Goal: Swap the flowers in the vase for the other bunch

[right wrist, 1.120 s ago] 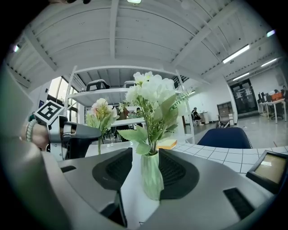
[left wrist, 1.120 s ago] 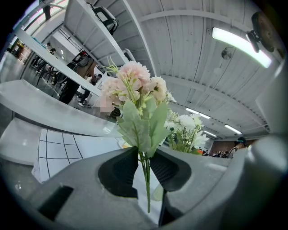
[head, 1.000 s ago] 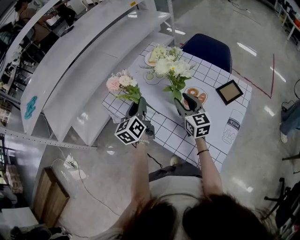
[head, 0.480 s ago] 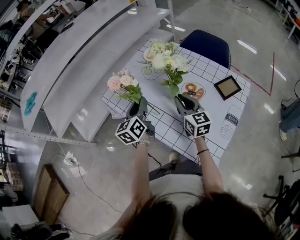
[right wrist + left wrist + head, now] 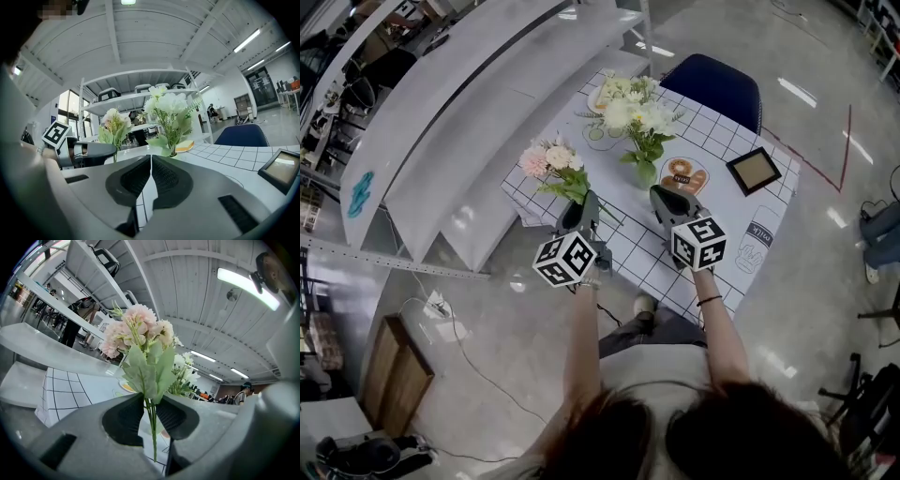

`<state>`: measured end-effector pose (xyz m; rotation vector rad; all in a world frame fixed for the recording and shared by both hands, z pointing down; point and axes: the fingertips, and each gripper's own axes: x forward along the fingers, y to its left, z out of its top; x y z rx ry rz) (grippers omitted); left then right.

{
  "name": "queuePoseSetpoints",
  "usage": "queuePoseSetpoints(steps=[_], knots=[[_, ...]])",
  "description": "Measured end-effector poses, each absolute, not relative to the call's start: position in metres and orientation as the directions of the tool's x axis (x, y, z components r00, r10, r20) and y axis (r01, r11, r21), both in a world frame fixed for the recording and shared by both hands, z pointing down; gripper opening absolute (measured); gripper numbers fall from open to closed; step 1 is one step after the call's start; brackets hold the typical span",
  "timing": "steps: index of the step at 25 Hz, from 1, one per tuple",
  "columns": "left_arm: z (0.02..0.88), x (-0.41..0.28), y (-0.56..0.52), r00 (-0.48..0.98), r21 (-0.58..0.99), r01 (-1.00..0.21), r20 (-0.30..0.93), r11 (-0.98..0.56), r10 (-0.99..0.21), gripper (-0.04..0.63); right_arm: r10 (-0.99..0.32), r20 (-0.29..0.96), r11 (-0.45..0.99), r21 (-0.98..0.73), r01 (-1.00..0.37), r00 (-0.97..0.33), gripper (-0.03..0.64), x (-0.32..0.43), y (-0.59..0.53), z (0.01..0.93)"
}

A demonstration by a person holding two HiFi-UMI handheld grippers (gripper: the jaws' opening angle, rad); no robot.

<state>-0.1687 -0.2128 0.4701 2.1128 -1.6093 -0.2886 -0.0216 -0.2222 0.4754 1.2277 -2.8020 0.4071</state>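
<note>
Right tongs [image 5: 150, 161] have just been closing and now meet on nothing. The white bunch [image 5: 171, 110] ahead stands ungripped in its vase [image 5: 646, 172]. Left tongs [image 5: 151, 401] pinch the pink bunch [image 5: 136, 333] by its stems.

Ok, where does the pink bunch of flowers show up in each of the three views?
Head view: pink bunch, left of centre, above the left hand-held gripper that clamps its stems.
Left gripper view: dead centre, rising from between the jaws.
Right gripper view: left of centre, small.
Shared landmark: the white bunch, to the pink one's right in all three views.
</note>
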Motion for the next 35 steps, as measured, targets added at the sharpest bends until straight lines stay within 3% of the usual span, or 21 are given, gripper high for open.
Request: queuePoseSetpoints(steps=[35], knots=[[0.456, -0.173, -0.204, 0.254, 0.483, -0.855, 0.076, -0.188, -0.964, 0.077, -0.674, 0.115, 0.695, -0.238, -0.679, -0.73, 0.008, -0.022, -0.217, 0.456]])
